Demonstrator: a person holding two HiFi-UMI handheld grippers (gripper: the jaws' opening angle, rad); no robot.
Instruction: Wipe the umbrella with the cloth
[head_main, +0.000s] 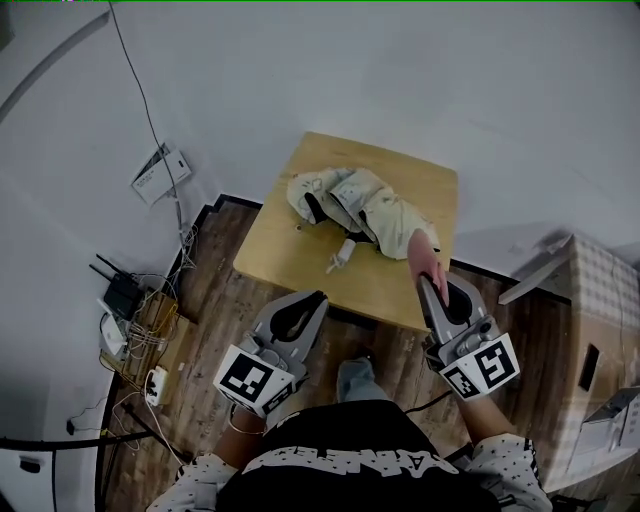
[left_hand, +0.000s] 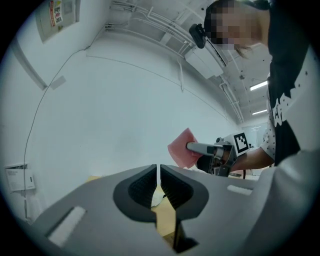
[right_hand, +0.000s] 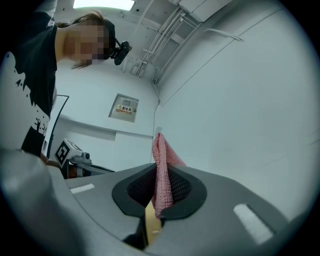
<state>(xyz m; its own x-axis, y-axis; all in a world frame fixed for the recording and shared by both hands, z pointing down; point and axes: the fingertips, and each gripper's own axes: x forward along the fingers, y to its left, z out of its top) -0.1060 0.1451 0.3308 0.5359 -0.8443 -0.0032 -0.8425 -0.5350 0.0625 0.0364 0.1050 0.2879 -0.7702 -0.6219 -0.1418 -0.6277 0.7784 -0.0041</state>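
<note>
A folded beige umbrella (head_main: 362, 205) lies on the small wooden table (head_main: 290, 250), its black handle and a white strap toward the front. My right gripper (head_main: 428, 283) is shut on a pink cloth (head_main: 424, 256), which hangs over the table's near right edge by the umbrella's end. In the right gripper view the cloth (right_hand: 162, 177) stands clamped between the jaws. My left gripper (head_main: 318, 298) is shut with nothing in it, just in front of the table's near edge. The left gripper view shows its jaws (left_hand: 158, 175) closed and the right gripper holding the cloth (left_hand: 183, 148).
White walls meet behind the table. Cables, a router (head_main: 120, 296) and a power strip lie on the wooden floor at the left. A checked box (head_main: 598, 300) stands at the right. The person's dark shirt fills the bottom edge.
</note>
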